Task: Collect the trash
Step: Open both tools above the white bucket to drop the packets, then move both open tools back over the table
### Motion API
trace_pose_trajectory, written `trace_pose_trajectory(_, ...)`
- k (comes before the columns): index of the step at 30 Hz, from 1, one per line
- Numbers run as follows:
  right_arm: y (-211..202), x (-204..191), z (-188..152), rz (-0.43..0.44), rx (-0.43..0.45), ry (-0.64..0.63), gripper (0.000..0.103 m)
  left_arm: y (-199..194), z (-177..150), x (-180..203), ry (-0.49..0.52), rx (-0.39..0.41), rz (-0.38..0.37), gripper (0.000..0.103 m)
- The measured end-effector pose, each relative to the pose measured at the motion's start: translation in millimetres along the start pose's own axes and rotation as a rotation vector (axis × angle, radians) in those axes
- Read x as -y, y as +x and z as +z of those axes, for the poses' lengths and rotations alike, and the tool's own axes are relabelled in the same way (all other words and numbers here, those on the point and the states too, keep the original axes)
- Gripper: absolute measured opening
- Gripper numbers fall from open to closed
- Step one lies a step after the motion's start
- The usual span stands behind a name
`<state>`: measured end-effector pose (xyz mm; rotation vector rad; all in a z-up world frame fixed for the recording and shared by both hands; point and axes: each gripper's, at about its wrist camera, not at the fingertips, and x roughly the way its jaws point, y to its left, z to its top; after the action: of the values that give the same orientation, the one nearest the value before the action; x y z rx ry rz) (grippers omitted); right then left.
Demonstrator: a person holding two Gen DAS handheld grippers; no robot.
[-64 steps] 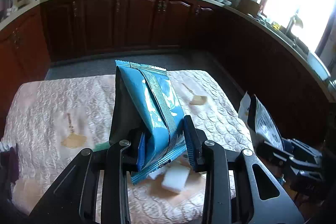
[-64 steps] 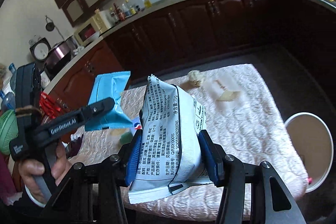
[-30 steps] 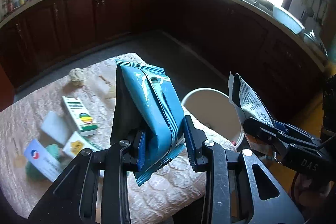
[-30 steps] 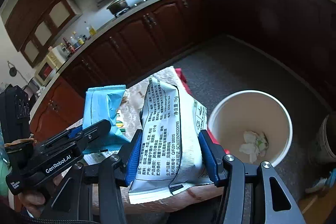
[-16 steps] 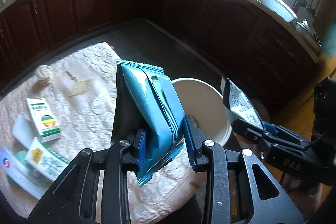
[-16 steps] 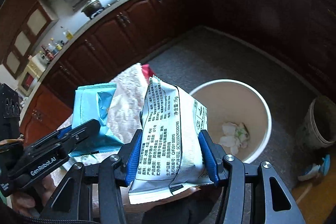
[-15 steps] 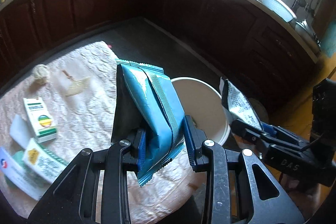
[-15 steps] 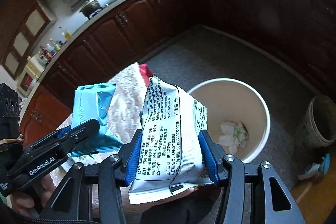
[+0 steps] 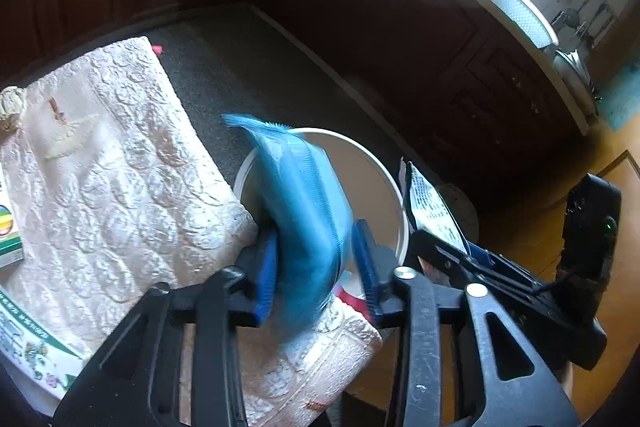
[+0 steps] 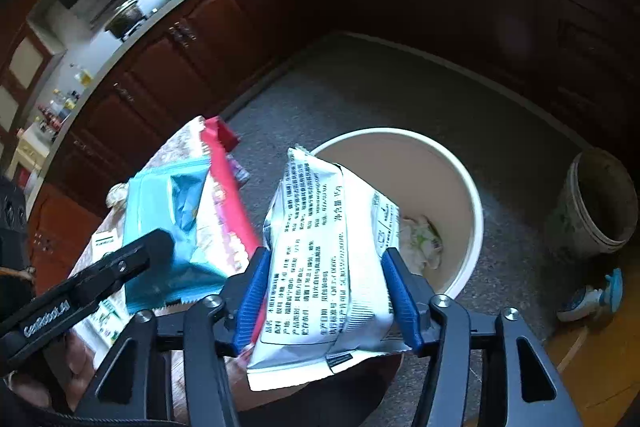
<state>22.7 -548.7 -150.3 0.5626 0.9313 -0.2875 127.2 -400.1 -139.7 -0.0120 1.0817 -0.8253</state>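
My left gripper (image 9: 316, 247) hangs over the near rim of a white bin (image 9: 376, 183) beside the table. Its jaws are opening. A blue snack packet (image 9: 304, 195) stands between them, blurred and leaning toward the bin, with a gap at the right pad. My right gripper (image 10: 328, 283) is over the same bin (image 10: 420, 163). Its jaws are opening too, but both pads still touch a white printed packet (image 10: 324, 251). Crumpled tissue (image 10: 420, 239) lies in the bin. Each gripper also shows in the other view: the right gripper (image 9: 436, 243) and the left gripper (image 10: 168, 247).
A table under a cream quilted cloth (image 9: 120, 187) lies to the left, with small boxes (image 9: 10, 227) and a crumpled ball (image 9: 10, 103) on it. A grey bucket (image 10: 596, 203) stands on the floor right of the bin. Dark wooden cabinets ring the room.
Both grippers moved from above the table to over the bin and sank lower. The left jaws parted and the blue packet tipped forward, blurred. The white packet tilted slightly.
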Motion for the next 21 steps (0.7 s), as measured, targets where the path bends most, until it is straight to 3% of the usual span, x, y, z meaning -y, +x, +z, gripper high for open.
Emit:
trace_pose_trajectory(2, 1.8, 3.1, 1.2, -0.025, 0.001, 0.003, 0.06, -0.3, -1.6, 2.8, 0.011, 0.005, 0.002, 0.058)
trace_pose_trajectory(5, 2.9, 9.7, -0.5, -0.023, -0.006, 0.031, 0.066, -0.4, -4.2, 4.1, 0.025, 0.004, 0.011, 0.058)
trace_pose_trajectory(21, -4.5, -16.5, -15.4, -0.001, -0.017, -0.028, 0.066, -42.6, -18.9, -13.1, 0.031, 0.083, 0.106, 0.058)
